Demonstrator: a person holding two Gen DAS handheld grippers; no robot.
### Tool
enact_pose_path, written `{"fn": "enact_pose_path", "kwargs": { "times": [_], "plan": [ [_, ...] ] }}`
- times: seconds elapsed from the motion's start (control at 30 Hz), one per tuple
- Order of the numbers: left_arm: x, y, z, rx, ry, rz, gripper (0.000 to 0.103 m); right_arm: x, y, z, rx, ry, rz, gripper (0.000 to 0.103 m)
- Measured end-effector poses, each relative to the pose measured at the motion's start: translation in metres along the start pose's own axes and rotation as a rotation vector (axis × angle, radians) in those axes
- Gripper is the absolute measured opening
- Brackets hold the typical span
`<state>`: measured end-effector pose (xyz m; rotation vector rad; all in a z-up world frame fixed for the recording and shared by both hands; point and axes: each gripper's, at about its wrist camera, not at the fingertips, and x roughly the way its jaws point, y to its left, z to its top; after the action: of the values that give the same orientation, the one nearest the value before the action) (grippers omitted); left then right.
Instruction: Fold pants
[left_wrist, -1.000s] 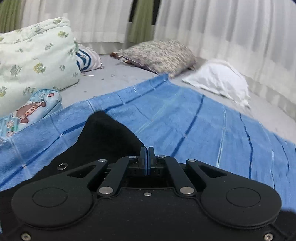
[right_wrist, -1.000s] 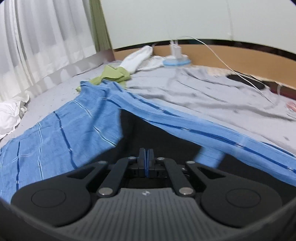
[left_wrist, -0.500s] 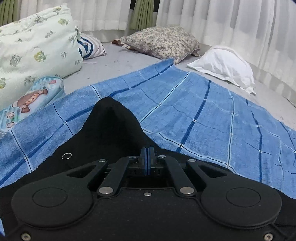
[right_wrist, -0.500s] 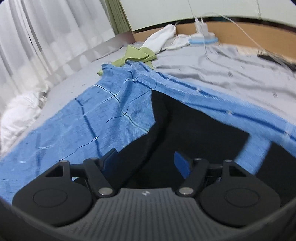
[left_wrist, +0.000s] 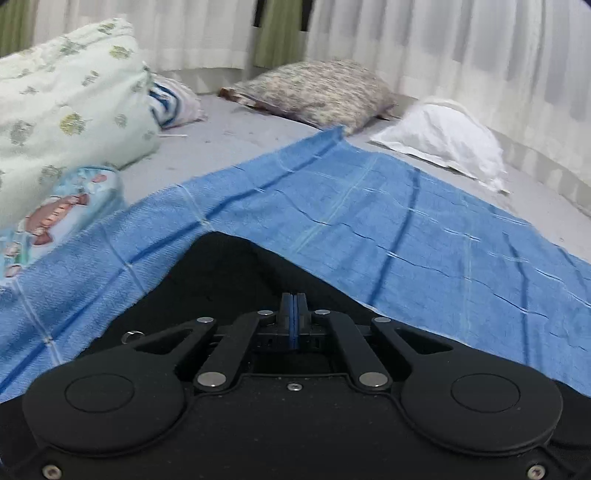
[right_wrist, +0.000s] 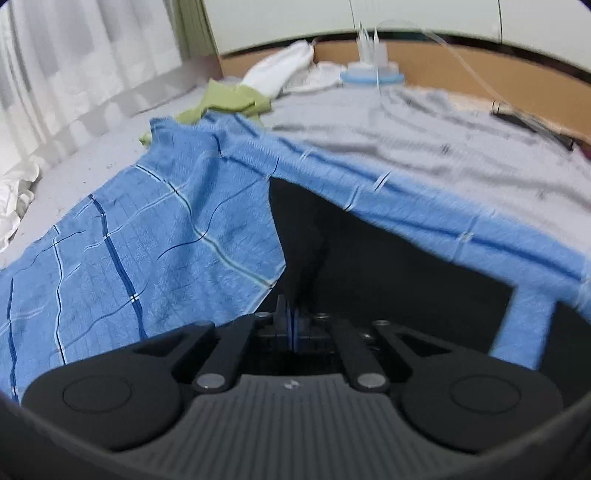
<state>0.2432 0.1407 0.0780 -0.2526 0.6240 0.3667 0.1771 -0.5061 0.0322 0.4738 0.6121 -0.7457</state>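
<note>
Pants (left_wrist: 236, 280), black, lie on the blue plaid blanket (left_wrist: 388, 221) spread over the bed, and both claws have hold of them. In the left wrist view the left claw (left_wrist: 294, 314) is clenched, its blue pads pressed together with dark cloth bunched right at the tips; a small metal ring (left_wrist: 133, 335) on the fabric glints just beside it. The right claw (right_wrist: 291, 325) looks clamped on black cloth too, a fold rising straight up from its tips.

My read: this is the carry of a fold, both ends pinched and ready to travel. The next move calls for lifting both grips together, keeping the cloth taut between them, and laying the held edge squarely over the rest of the garment before letting go.

The views split the room. The left wrist view shows the floral pillow (left_wrist: 66, 103), a cartoon-print cushion (left_wrist: 62, 214), a patterned pillow (left_wrist: 314, 92) and a white pillow (left_wrist: 443, 136) by the curtains. The right wrist view alone shows the pants' far straight edge (right_wrist: 509, 314), a green cloth (right_wrist: 229, 99), the wooden headboard (right_wrist: 461, 62) and a charger cable (right_wrist: 461, 55).
</note>
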Motion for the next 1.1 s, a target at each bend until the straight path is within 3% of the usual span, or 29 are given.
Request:
{"fn": "enact_pose_path", "kwargs": {
  "times": [0.1, 0.17, 0.33, 0.5, 0.53, 0.6, 0.63, 0.67, 0.77, 0.9, 1.1],
  "plan": [
    [-0.002, 0.001, 0.002, -0.040, 0.027, -0.068, 0.025, -0.012, -0.014, 0.000, 0.003, 0.005, 0.024, 0.003],
    [-0.001, 0.000, 0.005, -0.066, 0.053, -0.082, 0.066, -0.018, -0.021, -0.001, 0.007, 0.008, 0.029, 0.003],
    [0.012, -0.015, 0.010, -0.068, 0.099, -0.101, 0.091, -0.021, -0.024, -0.006, -0.004, 0.019, 0.028, 0.003],
    [0.053, -0.042, 0.009, -0.090, 0.208, -0.010, 0.094, -0.021, -0.024, -0.010, -0.026, 0.018, 0.024, 0.003],
    [0.062, -0.046, 0.007, -0.096, 0.234, 0.011, 0.094, -0.021, -0.025, -0.010, -0.030, 0.019, 0.024, 0.003],
    [0.079, -0.049, 0.001, -0.098, 0.285, 0.038, 0.083, -0.023, -0.027, -0.011, -0.035, 0.019, 0.028, 0.003],
    [0.078, -0.052, -0.001, -0.073, 0.256, 0.080, 0.041, -0.024, -0.029, -0.011, -0.034, 0.018, 0.032, 0.003],
    [0.072, -0.055, -0.002, -0.025, 0.215, 0.105, 0.009, -0.026, -0.031, -0.010, -0.031, 0.015, 0.035, 0.003],
    [0.047, -0.047, -0.001, -0.031, 0.140, 0.029, 0.008, -0.038, -0.035, -0.009, -0.047, -0.017, 0.043, 0.003],
    [0.004, -0.035, 0.001, 0.025, 0.047, -0.011, 0.008, -0.065, -0.043, -0.006, -0.077, -0.071, 0.064, 0.003],
    [-0.074, 0.019, -0.008, -0.036, -0.034, -0.103, 0.008, -0.114, -0.077, -0.017, -0.066, -0.112, 0.113, 0.003]
  ]
}}
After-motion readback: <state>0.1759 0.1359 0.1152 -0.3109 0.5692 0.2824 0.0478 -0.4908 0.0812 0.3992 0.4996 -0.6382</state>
